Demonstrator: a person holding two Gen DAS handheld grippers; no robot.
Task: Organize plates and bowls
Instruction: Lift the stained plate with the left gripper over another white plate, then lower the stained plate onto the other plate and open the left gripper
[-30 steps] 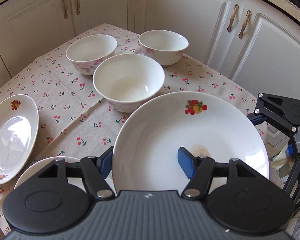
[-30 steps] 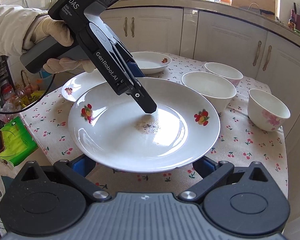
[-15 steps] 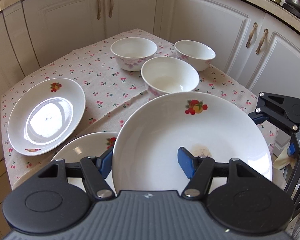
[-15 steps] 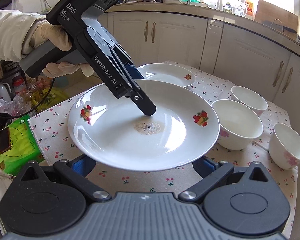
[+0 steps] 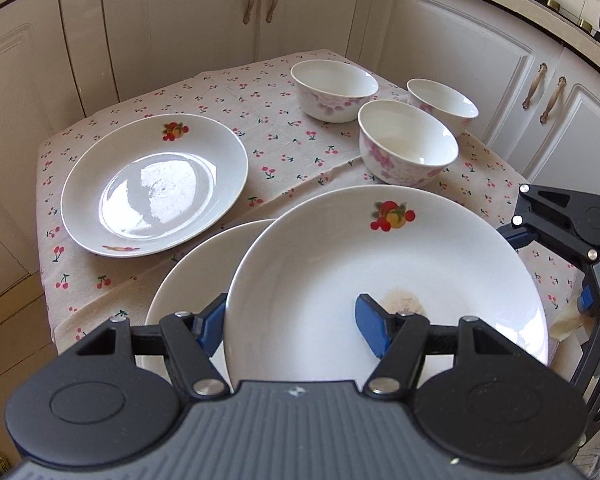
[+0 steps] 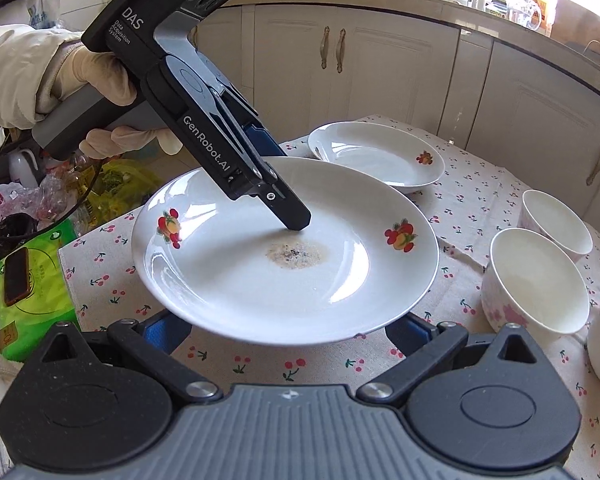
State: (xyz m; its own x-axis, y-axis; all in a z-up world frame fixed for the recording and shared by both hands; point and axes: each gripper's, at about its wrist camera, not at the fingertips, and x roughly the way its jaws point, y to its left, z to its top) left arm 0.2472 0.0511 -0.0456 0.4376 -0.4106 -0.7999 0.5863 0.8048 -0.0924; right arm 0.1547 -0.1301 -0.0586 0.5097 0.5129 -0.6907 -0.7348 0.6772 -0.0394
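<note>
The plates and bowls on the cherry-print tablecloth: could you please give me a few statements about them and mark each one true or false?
1. The left gripper is shut on the rim of the stained plate. True.
2. Four bowls stand on the tablecloth. False: there are three bowls.
3. The held plate is clean. False: a brownish stain sits in its middle.
4. The right gripper clamps the plate's rim. False: its fingers stand apart below the plate, not pressing it.
5. Another plate lies flat on the cloth, away from the bowls. True.
</note>
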